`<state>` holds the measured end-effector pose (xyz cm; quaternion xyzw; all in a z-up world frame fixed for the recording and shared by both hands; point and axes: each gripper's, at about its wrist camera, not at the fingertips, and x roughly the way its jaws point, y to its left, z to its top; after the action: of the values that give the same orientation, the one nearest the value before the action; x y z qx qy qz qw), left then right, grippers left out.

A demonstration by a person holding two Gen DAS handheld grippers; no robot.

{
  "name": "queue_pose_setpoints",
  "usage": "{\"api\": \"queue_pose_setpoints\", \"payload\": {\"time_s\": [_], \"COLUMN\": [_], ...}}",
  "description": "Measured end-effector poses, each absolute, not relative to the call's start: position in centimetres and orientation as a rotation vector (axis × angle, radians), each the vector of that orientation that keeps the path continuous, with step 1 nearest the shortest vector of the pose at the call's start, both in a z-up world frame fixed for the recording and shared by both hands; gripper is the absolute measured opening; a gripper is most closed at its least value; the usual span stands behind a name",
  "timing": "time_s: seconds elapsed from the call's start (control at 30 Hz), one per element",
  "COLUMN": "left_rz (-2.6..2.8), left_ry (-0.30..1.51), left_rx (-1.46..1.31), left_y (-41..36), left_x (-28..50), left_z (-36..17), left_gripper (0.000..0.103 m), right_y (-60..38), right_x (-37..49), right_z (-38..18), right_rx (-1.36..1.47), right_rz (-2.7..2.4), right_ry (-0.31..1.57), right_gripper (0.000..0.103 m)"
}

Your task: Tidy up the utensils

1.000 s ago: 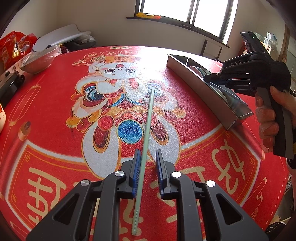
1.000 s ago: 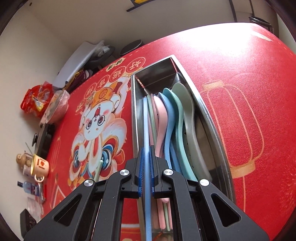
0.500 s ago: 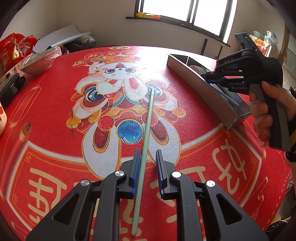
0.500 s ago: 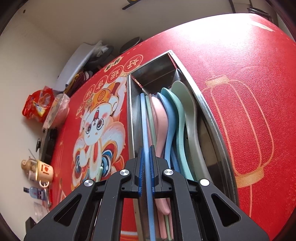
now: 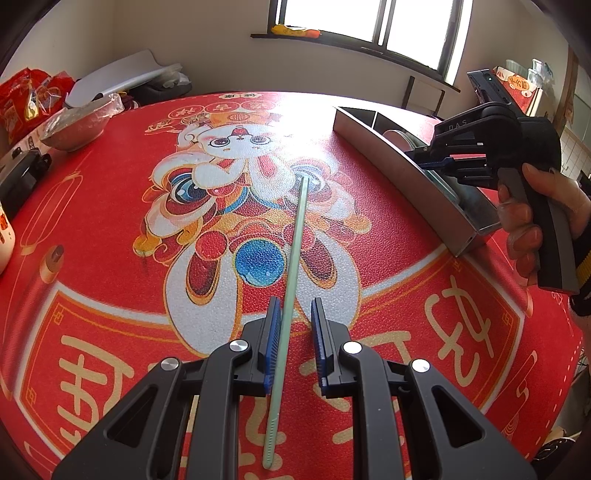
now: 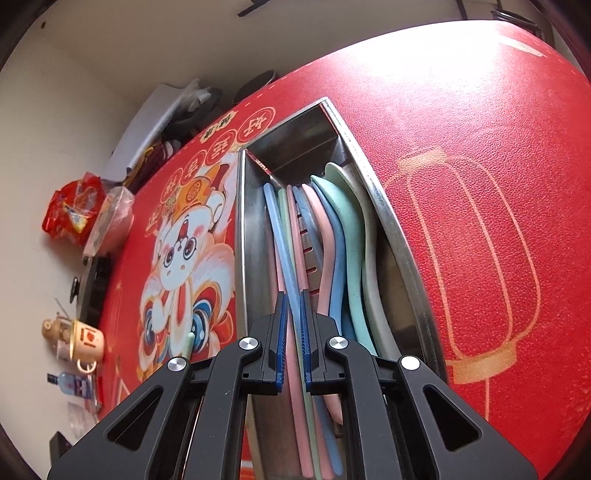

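Red tablecloth [image 5: 110, 229] bears green chopstick [image 5: 291, 280] between left tool [image 5: 293, 343] pads

The left wrist view looks along its own gripper's fingers, slanting down from close above the red tablecloth [image 5: 110, 229], toward the far window [image 5: 369, 22]. The metal tray [image 5: 399, 166] sits to its right, seen from outside its long wall. The right wrist view hangs close above that same tray [image 6: 391, 229], looking steeply down its length into the compartments. Both views share the tray, the cartoon figure printed left of the tray, and the clutter at the cloth's far left edge.
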<state>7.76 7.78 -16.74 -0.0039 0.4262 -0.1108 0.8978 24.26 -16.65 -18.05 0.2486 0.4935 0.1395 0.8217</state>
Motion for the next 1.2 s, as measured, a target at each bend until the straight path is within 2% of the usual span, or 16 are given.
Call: {"api": "queue_pose_setpoints", "payload": {"time_s": [0.2,0.23,0.33,0.4,0.47,0.6,0.7,0.77,0.97,1.07,1.1,1.13,1.2], "left_rz": [-0.230,-0.231,-0.234,-0.234,-0.233,-0.268,-0.264,-0.255,-0.212,-0.217,-0.216,-0.213,-0.201], "left_ry": [0.883,0.883,0.884,0.884,0.884,0.889,0.903,0.927,0.970,0.981,0.984,0.987,0.990], "left_rx": [-0.010,-0.013,-0.019,-0.019,-0.014,0.011,0.035,0.046,0.133,0.142,0.150,0.155,0.152], "left_y": [7.8,7.9,8.0,8.0,7.9,7.4,6.9,6.7,5.5,5.3,5.2,5.0,4.9], "left_x": [7.8,7.8,7.8,7.9,7.9,7.9,8.3,9.0,11.1,11.7,11.9,12.0,12.1], "left_z": [-16.7,-16.7,-16.7,-16.7,-16.7,-16.7,-16.6,-16.5,-16.4,-16.4,-16.3,-16.3,-16.3], "left_gripper": [0.017,0.017,0.017,0.017,0.017,0.030,0.031,0.031,0.030,0.019,0.009,0.006,0.006], "right_y": [-17.0,-17.2,-17.9,-18.5,-18.9,-20.0,-20.6,-21.0,-22.2,-22.9,-23.1,-23.3,-23.7], "right_x": [22.0,21.4,18.8,17.0,15.5,12.7,11.2,10.8,10.4,10.3,10.3,10.3,10.4], "right_z": [-15.5,-15.2,-14.0,-13.5,-13.3,-13.6,-14.2,-14.5,-14.8,-14.7,-14.7,-14.7,-14.9], "right_rx": [0.381,0.348,0.252,0.200,0.166,0.161,0.181,0.200,0.249,0.280,0.288,0.297,0.321], "right_rz": [0.322,0.321,0.309,0.324,0.333,0.364,0.389,0.402,0.420,0.421,0.422,0.423,0.427], "right_ry": [0.935,0.912,0.804,0.741,0.717,0.679,0.682,0.681,0.662,0.648,0.643,0.639,0.637], "right_gripper": [0.009,0.015,0.060,0.060,0.065,0.071,0.076,0.085,0.085,0.085,0.085,0.085,0.085]}}
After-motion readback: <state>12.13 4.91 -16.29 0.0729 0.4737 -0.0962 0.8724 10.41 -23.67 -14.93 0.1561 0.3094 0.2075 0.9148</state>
